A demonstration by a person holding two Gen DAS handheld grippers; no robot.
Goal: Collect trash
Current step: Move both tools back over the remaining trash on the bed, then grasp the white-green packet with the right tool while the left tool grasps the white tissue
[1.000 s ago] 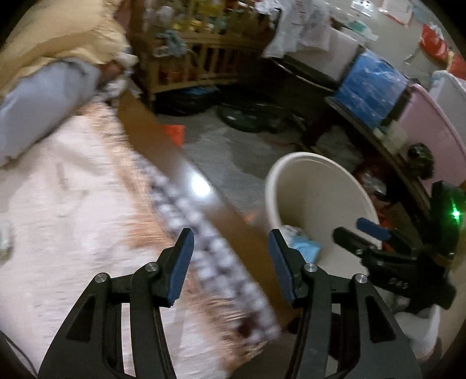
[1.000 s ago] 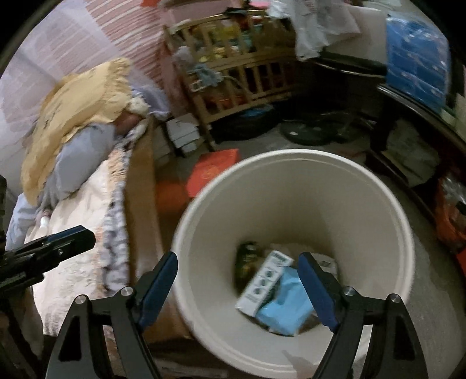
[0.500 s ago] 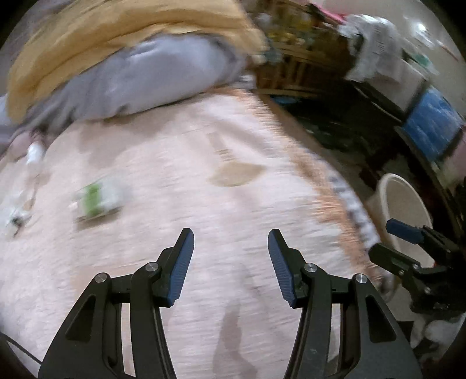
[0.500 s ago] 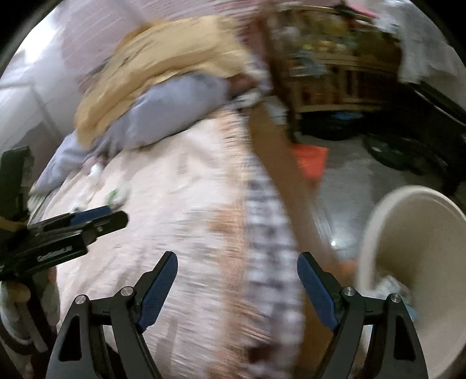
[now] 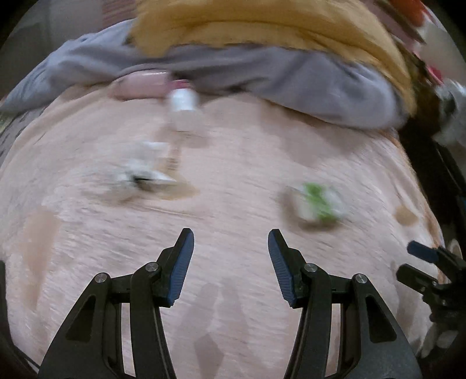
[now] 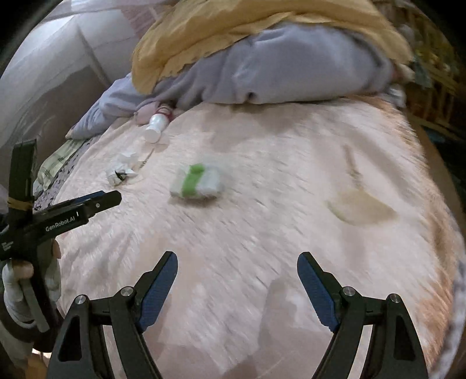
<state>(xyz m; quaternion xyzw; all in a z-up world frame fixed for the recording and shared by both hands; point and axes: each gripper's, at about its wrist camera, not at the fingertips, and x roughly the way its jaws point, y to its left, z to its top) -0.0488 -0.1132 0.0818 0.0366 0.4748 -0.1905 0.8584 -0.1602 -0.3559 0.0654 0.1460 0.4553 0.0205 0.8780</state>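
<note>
Trash lies on a pink blanket (image 5: 233,291) (image 6: 276,204) that covers a bed. A green and white packet (image 5: 316,204) (image 6: 196,182) rests near the middle. A crumpled white wrapper (image 5: 139,173) (image 6: 121,172) is further left, and a small white bottle (image 5: 182,100) (image 6: 155,128) lies by the pillows. My left gripper (image 5: 230,245) is open and empty over the blanket, short of the packet and wrapper. My right gripper (image 6: 237,271) is open wide and empty, nearer than the packet. The left gripper (image 6: 112,198) also shows at the left edge of the right wrist view, held by a gloved hand (image 6: 17,288).
A grey pillow (image 5: 291,78) (image 6: 276,67) and a yellow cover (image 5: 276,26) (image 6: 233,32) are piled at the head of the bed. A flat tan scrap (image 6: 359,208) lies on the blanket to the right. A wooden rack (image 6: 437,81) stands beyond the bed's right edge.
Both grippers swung away from the white bin and floor, across the bed edge, to over the blanket. The bin has left both views. Neither gripper's opening changed.
</note>
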